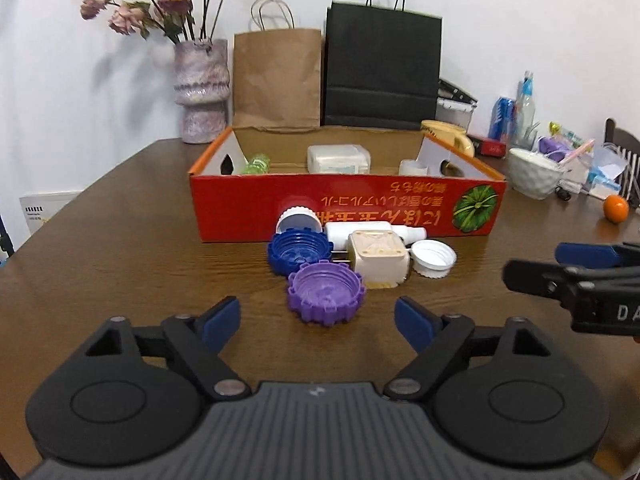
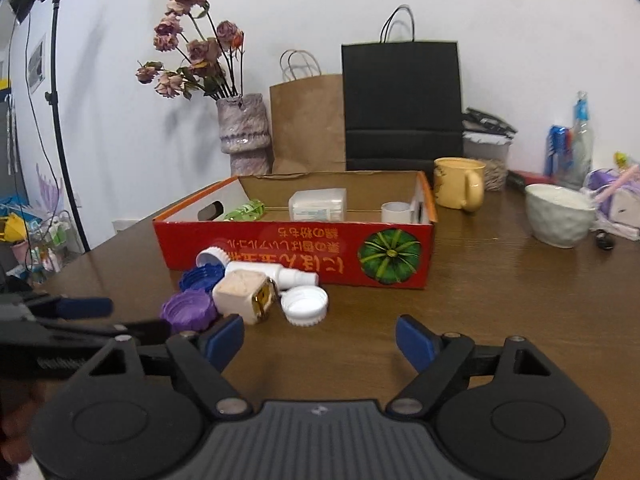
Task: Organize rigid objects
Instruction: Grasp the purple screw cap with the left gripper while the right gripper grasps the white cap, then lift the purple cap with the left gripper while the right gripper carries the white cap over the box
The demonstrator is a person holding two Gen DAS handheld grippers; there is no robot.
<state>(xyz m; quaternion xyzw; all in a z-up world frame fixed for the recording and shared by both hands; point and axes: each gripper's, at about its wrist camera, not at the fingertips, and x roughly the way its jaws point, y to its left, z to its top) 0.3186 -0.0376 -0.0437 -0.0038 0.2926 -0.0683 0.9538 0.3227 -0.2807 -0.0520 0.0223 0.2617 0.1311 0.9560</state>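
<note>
Your left tool point(image 1: 318, 320) and right tool point(image 2: 320, 340) hang wide open and empty above the counter point(image 1: 120, 280), touching nothing. The purple cap point(image 1: 326, 296) lies just ahead of the left. You appear to be approaching a first pick; next, close on one piece and carry it into the red box point(image 1: 344, 204).

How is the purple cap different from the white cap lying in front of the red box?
The purple cap has a chunky, gear-like notched rim, while the white cap has a finely ribbed rim. The purple cap lies at the near left of the cluster, just ahead of the left gripper; the white cap lies at its right end, beside the cream cube. Both lie on the table with their open side up.
</note>
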